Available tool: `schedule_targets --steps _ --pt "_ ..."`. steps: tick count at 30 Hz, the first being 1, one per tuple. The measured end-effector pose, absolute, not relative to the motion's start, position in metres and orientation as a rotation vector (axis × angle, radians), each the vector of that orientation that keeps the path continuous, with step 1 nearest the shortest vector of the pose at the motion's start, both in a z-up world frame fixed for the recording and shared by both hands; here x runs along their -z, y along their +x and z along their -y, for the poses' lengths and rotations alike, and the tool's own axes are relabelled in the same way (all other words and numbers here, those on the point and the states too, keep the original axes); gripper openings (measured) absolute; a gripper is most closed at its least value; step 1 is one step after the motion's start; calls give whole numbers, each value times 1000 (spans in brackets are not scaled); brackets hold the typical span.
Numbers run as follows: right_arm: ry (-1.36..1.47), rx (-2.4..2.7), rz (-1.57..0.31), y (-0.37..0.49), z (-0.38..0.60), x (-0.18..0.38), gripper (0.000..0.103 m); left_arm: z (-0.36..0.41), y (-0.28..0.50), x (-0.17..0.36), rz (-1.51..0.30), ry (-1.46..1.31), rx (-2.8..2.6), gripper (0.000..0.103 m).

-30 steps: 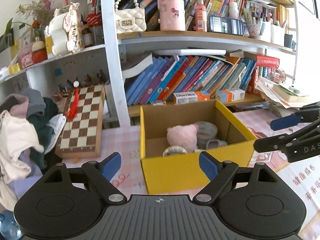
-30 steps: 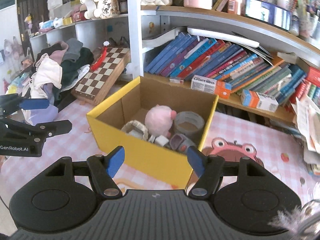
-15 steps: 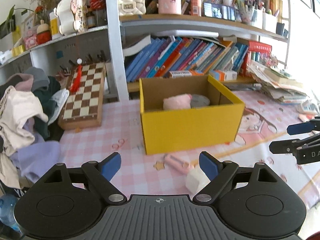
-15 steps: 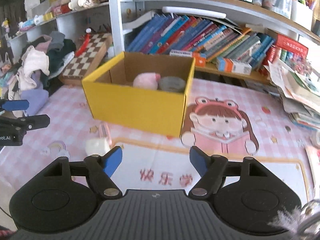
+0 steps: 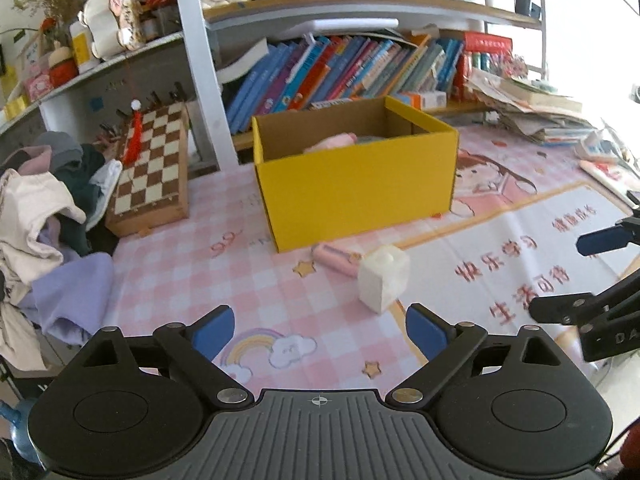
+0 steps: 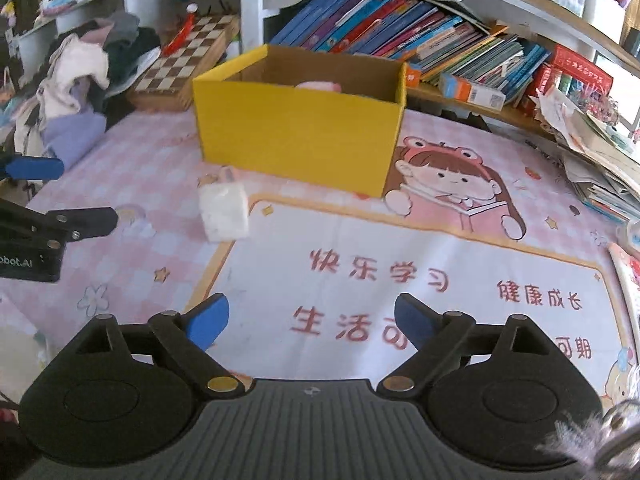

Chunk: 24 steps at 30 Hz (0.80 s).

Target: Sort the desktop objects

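Hovering with jaws wide and empty, the left gripper [image 5: 319,330] sat nearer the white block [image 5: 383,277], which lay ahead and slightly right, before the yellow box [image 5: 356,192]; the right gripper [image 6: 310,322], likewise wide and empty, sat farther back.

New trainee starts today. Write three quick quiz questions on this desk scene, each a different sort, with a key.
1. True or false: the left gripper is shut on the white cube-shaped plastic bottle.
2. What lies between that bottle and the yellow cardboard box? A) scissors B) a pink oblong case C) a mug
3. Fill in: the right gripper is ____.

Key: 1 false; 2 B; 3 open.
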State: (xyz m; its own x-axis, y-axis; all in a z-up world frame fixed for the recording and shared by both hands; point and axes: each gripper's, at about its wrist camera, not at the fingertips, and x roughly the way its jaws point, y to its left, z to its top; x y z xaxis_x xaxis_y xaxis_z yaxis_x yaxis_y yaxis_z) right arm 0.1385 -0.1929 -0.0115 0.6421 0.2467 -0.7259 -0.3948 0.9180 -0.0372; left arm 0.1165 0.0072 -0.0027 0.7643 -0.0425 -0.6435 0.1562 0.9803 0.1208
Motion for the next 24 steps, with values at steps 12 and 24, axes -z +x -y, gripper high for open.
schedule_targets --steps 12,24 --pt "-272 -440 -798 130 165 18 91 -8 114 9 -704 172 129 95" --pt "-289 -451 -804 143 161 18 91 -12 125 9 -697 142 115 95"
